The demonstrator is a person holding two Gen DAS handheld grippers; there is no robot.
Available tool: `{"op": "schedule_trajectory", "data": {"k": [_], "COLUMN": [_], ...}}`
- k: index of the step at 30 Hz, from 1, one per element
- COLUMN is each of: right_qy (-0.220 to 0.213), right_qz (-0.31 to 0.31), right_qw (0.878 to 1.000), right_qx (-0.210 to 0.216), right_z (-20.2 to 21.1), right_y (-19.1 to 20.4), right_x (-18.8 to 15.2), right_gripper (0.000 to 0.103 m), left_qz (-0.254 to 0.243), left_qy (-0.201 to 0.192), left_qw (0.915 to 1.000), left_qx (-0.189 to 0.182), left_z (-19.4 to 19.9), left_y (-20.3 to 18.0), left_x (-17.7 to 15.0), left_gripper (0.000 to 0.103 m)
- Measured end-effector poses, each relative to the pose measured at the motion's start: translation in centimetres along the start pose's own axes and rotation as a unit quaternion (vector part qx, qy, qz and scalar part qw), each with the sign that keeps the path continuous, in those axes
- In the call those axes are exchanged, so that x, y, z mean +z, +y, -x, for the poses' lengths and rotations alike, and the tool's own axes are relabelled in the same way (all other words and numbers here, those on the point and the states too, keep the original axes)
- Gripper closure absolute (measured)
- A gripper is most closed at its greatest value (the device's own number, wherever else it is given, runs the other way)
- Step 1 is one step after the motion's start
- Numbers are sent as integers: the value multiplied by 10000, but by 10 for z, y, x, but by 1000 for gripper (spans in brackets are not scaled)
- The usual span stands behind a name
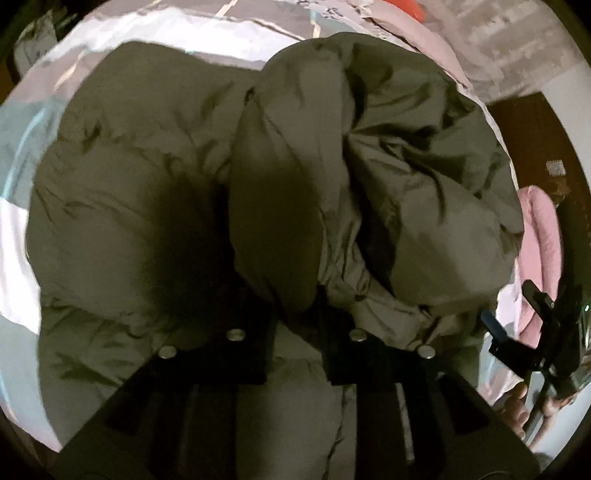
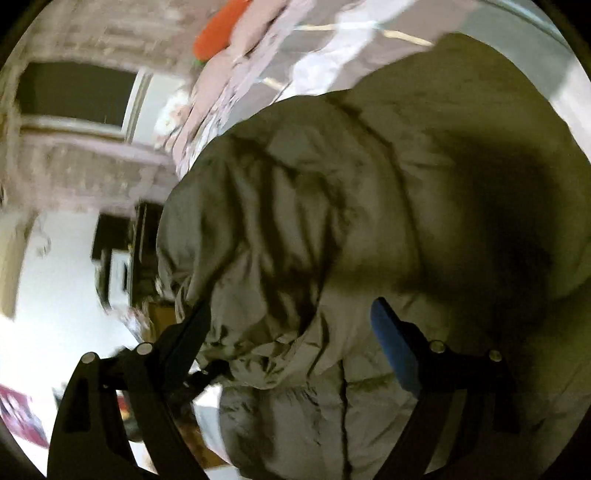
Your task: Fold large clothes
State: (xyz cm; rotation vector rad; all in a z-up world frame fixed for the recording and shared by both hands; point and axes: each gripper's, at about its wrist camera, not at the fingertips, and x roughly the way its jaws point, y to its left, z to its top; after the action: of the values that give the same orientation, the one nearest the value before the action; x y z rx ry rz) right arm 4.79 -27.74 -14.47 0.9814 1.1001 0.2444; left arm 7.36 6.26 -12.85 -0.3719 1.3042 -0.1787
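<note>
An olive-green puffer jacket lies bunched on a bed with a patchwork bedcover of white, pale blue and grey panels; no brand, label or readable writing shows anywhere on it. One padded part of the jacket is doubled over the rest, forming a thick roll toward the jacket's right side. The left gripper presses into the jacket at the base of that roll, its fingers close together with a wad of the padded cloth caught between them. The right gripper hovers at the jacket's edge with its jaws spread wide, a rumpled fold of the jacket lying between them; its blue pad rests against the cloth but nothing is pinched. Beyond the jacket, an orange cushion sits on the bedcover. A pink quilt lies beside the jacket's right edge.
</note>
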Motion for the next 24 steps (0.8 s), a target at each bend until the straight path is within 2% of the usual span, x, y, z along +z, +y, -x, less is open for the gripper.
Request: {"op": "schedule_trajectory", "data": {"k": [2, 4, 6, 8, 9, 10, 12, 15, 16, 19, 22, 23, 24], "right_qy": [501, 921, 1031, 891, 802, 677, 532, 454, 497, 708, 801, 792, 753], "right_qz": [-229, -634, -1017, -770, -503, -281, -235, 160, 309, 648, 945, 904, 829], "right_qw": [9983, 9933, 9883, 9924, 9954, 9973, 9983, 9987, 9980, 9934, 9786, 9744, 9752], "right_qx": [164, 280, 481, 369, 131, -19, -14, -165, -230, -629, -1644, -1898, -1911], "right_z": [-22, -43, -62, -67, -65, -62, -52, -31, -21, -9, -7, -8, -6], "right_y": [-3, -14, -28, -21, -15, -8, -2, 17, 23, 31, 17, 7, 3], "right_x": [-12, -27, -35, -37, -37, -36, -35, -39, -41, -52, -57, -55, -53], "right_gripper": [14, 14, 15, 54, 85, 92, 95, 96, 98, 103, 103, 103, 102], "left_qz": [24, 121, 105, 31, 4, -29, -107, -205, -229, -235, -182, -121, -82], "left_qy": [-16, 142, 319, 481, 507, 510, 452, 196, 48, -312, -585, -668, -714], "left_qw": [10000, 9998, 9993, 9988, 9987, 9987, 9989, 9995, 9995, 9986, 9970, 9967, 9965], "left_qx": [36, -98, -134, -127, -99, -73, -48, 129, 198, 354, 464, 454, 418], "left_z": [3, -3, -11, -19, -20, -20, -18, -7, -1, 14, 26, 29, 30], "left_y": [0, -2, -5, -10, -10, -13, -17, -18, -18, -16, -8, -7, -7], "left_x": [-2, -5, -9, -11, -12, -13, -12, -12, -11, -8, -10, -9, -7], "left_gripper": [77, 76, 76, 76, 76, 76, 72, 48, 45, 45, 45, 45, 45]}}
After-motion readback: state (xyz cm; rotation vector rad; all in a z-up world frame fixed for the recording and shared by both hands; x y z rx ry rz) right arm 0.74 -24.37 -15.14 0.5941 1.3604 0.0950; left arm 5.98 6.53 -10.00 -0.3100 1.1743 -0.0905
